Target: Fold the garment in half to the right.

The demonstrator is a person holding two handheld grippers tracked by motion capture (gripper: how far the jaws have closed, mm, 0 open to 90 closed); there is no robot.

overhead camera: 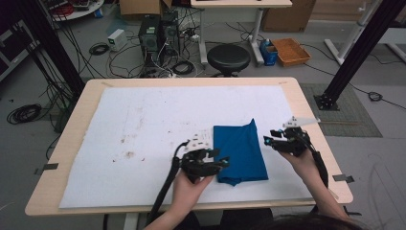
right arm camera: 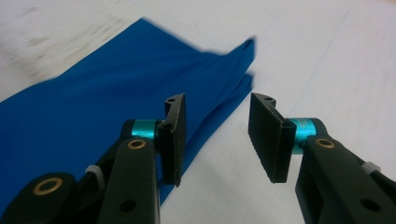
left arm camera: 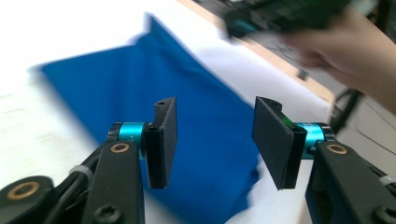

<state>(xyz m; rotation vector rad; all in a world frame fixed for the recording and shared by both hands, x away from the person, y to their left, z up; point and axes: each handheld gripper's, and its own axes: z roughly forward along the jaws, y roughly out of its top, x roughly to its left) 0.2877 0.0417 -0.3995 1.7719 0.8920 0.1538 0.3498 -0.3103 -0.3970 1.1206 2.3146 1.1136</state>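
**Both grippers poised at the folded cloth**

A blue cloth [overhead camera: 239, 152] lies folded on the white mat [overhead camera: 143, 124], toward the table's near right. The left gripper [overhead camera: 224, 162] hovers at the cloth's near-left edge, jaws spread and holding nothing; the right gripper [overhead camera: 268, 141] hangs just beside the right edge, jaws likewise spread and empty. The step in hand looks like the approach to a grasp (for another fold, probably). Next, each gripper needs to drop onto an edge and pinch a layer. How many layers the cloth has is hard to tell, and both gripper views are blurred.
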